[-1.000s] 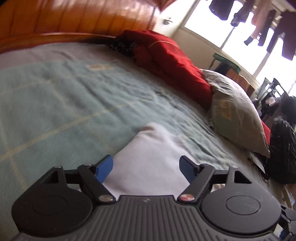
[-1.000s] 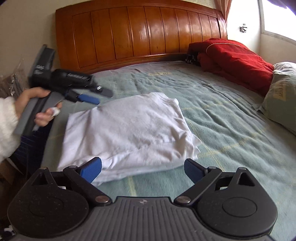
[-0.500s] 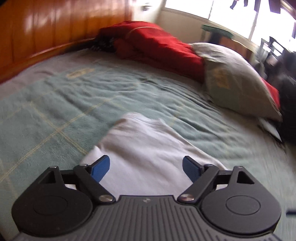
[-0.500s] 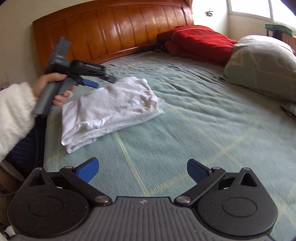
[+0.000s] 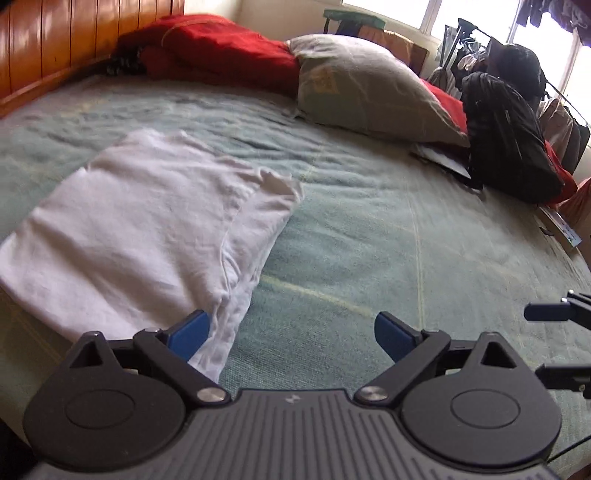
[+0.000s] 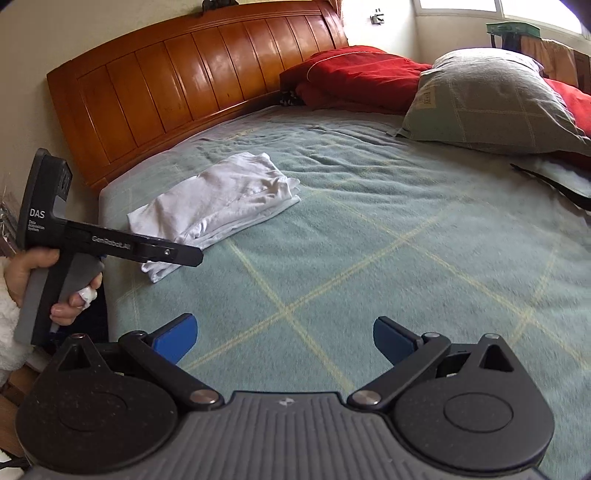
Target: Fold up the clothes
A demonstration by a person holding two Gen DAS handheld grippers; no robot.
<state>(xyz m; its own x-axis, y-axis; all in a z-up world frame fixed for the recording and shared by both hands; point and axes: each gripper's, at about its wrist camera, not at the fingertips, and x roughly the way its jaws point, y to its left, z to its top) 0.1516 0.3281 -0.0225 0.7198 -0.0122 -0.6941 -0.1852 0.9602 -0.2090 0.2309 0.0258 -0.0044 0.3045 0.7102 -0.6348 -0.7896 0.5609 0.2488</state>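
A folded white garment (image 5: 147,221) (image 6: 221,199) lies flat on the green bedspread (image 5: 369,240) (image 6: 369,258), near the bed's left edge. My left gripper (image 5: 291,336) is open and empty, hovering just off the garment's near corner, its left finger over the cloth edge. In the right wrist view the left gripper's body (image 6: 110,243) is held by a hand (image 6: 44,277) beside the bed. My right gripper (image 6: 284,339) is open and empty, well back from the garment above bare bedspread. Its fingertips (image 5: 546,312) show at the right edge of the left wrist view.
A wooden headboard (image 6: 184,81) runs along the back. A red blanket (image 6: 351,81) (image 5: 221,51), a grey pillow (image 6: 491,99) (image 5: 369,85) and a black backpack (image 5: 509,140) lie along the far side. Clothes hang by the window (image 5: 554,22).
Both grippers have drawn back from the white garment, which now lies farther off in the right wrist view. The left gripper has swung right. Both stay open.
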